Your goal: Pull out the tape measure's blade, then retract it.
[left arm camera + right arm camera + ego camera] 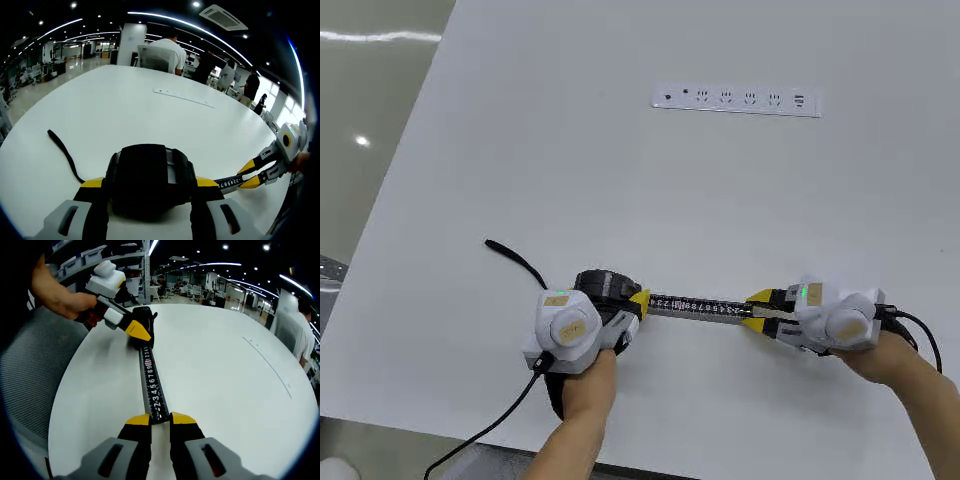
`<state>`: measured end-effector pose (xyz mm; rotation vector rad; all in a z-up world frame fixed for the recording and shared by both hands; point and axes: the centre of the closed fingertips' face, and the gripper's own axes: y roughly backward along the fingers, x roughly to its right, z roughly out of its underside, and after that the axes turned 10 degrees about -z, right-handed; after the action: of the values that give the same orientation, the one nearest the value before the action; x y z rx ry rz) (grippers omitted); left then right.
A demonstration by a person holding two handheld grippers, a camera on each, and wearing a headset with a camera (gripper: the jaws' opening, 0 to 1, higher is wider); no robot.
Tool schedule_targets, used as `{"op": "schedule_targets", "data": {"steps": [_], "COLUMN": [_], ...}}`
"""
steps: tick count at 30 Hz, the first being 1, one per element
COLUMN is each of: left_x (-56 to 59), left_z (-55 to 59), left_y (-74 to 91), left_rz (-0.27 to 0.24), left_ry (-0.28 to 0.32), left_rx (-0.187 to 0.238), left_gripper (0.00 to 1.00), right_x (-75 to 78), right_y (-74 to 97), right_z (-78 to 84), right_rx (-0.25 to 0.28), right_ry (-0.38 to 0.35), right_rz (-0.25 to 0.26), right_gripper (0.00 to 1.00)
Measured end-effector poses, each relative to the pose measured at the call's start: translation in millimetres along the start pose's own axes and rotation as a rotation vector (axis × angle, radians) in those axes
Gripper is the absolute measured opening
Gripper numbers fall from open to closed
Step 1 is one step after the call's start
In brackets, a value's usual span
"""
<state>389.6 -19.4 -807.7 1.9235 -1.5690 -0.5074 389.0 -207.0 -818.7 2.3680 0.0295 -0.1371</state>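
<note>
**Left gripper** (150,182): jaws drawn in against the two sides of the black tape measure (150,175), one yellow-tipped finger (92,182) on each flank, so that the case is clamped between them. The case rests on the white table (620,180), near the edge closest to the person. In the right gripper view this gripper appears at upper left, held in a hand (62,300).

**Right gripper** (160,419): jaws nearly together, pinching the free end of the blade (151,385) between their yellow tips. In the head view it lies to the right of the case, well apart from it, also held in a hand (885,350).

**Blade**: drawn out of the case and stretched straight between the two grippers, just above or on the table surface; which of the two cannot be told. Its printed numerals face upward.

**Strap** (515,258): a black loop running from the case, lying flat on the table to the left of it.

**Power strip** (735,99): white, flat on the table's far side, well apart from both grippers.

**Background**: several people (170,47) stand beyond the table's far edge.
</note>
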Motion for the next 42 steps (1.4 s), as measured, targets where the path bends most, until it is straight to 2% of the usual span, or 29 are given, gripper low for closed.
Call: {"op": "schedule_targets", "data": {"steps": [22,42], "left_x": [-1.7,-0.3], "left_z": [-0.4,-0.2], "left_y": [0.7,-1.8], "left_rz": [0.013,0.021], "left_ry": [0.012,0.025], "left_rx": [-0.010,-0.008], "left_gripper": [0.64,0.64], "right_x": [-4.2,-6.1], "right_y": [-40.3,-82.0], "right_z": [-37.5,-72.5], "right_rx": [0.021,0.061], "right_ry": [0.028,0.050], "right_rz": [-0.023,-0.031], "right_gripper": [0.11,0.12]}}
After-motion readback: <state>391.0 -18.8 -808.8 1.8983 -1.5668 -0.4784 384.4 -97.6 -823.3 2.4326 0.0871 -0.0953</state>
